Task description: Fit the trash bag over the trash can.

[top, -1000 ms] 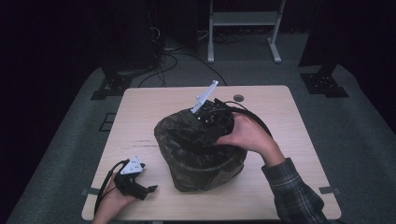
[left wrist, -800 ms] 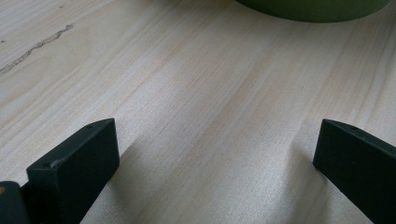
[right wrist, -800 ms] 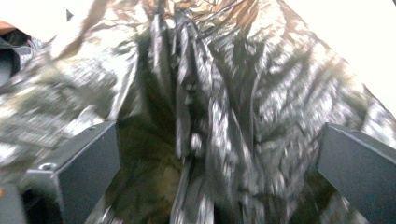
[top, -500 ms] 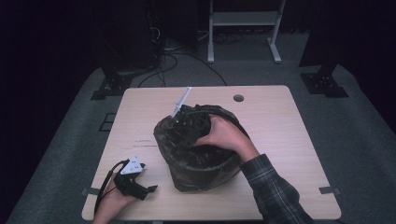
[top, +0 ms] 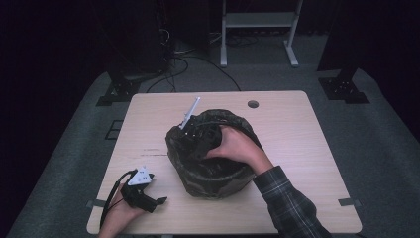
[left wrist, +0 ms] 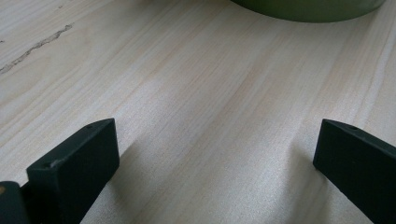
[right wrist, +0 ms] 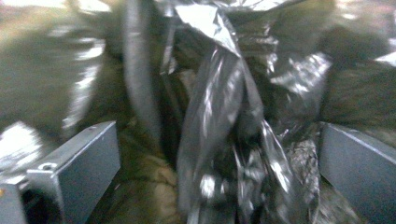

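Jaws of the right gripper (right wrist: 217, 172) stand wide apart with crumpled black plastic film (right wrist: 233, 140) hanging between them, touching neither as far as the blurred right gripper view lets one judge. That gripper (top: 195, 133) is pushed down into the top of a dark camouflage bag (top: 210, 168) at the middle of the wooden table (top: 297, 129), the right hand (top: 236, 146) resting on the bag just behind it. The left gripper (top: 156, 201) lies low on the table near the front left edge, well apart from the right one; its jaws are also spread, with bare wood between them and the bag's green base (left wrist: 308, 7) ahead of them.
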